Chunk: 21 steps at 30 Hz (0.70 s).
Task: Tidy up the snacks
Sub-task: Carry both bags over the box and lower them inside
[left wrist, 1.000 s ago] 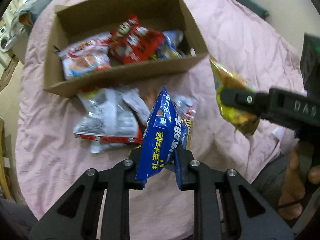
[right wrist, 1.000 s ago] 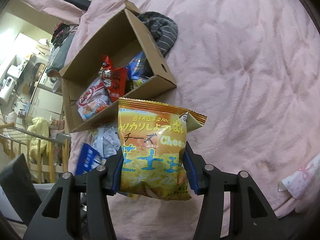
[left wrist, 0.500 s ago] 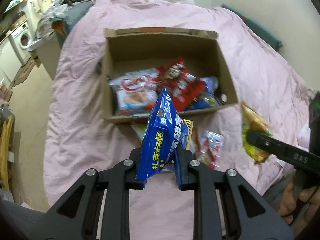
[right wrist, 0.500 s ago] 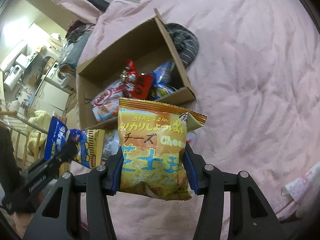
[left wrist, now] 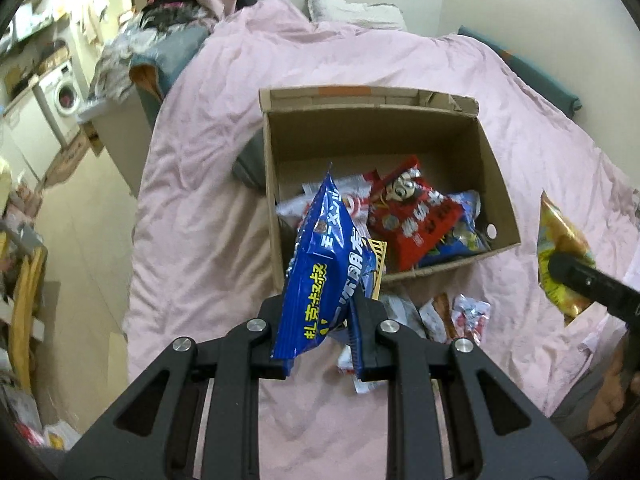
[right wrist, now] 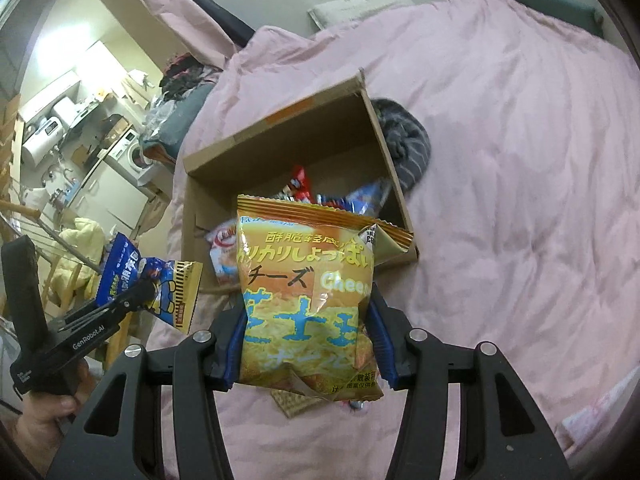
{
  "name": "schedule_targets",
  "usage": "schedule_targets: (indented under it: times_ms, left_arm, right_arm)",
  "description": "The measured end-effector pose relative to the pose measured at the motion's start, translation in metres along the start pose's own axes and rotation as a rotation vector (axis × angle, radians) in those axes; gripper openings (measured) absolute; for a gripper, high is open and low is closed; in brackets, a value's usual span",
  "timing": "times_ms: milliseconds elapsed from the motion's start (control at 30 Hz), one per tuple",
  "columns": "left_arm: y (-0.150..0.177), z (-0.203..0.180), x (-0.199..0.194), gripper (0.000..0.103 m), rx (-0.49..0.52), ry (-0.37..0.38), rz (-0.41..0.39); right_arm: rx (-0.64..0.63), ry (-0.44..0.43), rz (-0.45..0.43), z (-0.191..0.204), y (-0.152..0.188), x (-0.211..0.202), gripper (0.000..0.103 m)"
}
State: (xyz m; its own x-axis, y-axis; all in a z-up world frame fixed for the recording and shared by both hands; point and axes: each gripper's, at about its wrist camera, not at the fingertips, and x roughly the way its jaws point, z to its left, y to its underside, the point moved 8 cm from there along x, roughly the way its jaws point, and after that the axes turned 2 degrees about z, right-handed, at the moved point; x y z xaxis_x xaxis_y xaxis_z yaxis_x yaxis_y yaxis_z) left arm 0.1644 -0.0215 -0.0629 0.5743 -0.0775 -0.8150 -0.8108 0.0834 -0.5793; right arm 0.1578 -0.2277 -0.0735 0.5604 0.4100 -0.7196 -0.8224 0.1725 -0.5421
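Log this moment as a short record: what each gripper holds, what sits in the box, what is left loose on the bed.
left gripper: shut on blue snack bag
right gripper: shut on yellow cheese snack bag
cardboard box: open, on the pink bedcover
in box: red snack bag, a white and red packet behind the blue bag, a blue packet at the near right corner
loose snacks: a few small packets on the bedcover in front of the box
beside box: grey striped cloth

Blue packet (left wrist: pixel 320 276) (yellow lettering), pink bedspread (left wrist: pixel 208 216)
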Motion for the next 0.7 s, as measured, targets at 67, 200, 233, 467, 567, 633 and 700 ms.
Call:
schedule_targets:
  times_ms: [67, 200, 233, 467, 567, 633, 700]
  left_arm:
    - [-0.009, 0.0, 0.001, 0.018, 0.009, 0.001, -0.02]
    - [-0.03, -0.001, 0.005, 0.018, 0.018, 0.01, -0.044]
    - [-0.037, -0.002, 0.006, 0.018, 0.026, 0.011, -0.053]
    - [-0.069, -0.001, 0.018, 0.018, 0.049, 0.013, -0.116]
    - [-0.077, 0.005, 0.028, 0.018, 0.018, 0.009, -0.129]
    - [-0.08, 0.008, 0.036, 0.018, 0.0, 0.014, -0.132]
    - [-0.081, 0.013, 0.045, 0.018, -0.001, -0.001, -0.147]
  right_arm:
    - [-0.005, 0.006, 0.0, 0.001, -0.005, 0.007, 0.054]
    - [0.007, 0.004, 0.006, 0.0, -0.01, 0.016, 0.054]
    - [0.007, 0.005, 0.003, 0.0, -0.012, 0.017, 0.054]
    - [-0.019, 0.044, -0.026, -0.005, -0.037, 0.031, 0.054]
    - [-0.013, 0.06, -0.038, -0.011, -0.052, 0.041, 0.054]
    - [-0.011, 0.072, -0.042, -0.016, -0.061, 0.048, 0.054]
    - [-0.01, 0.082, -0.042, -0.021, -0.07, 0.055, 0.054]
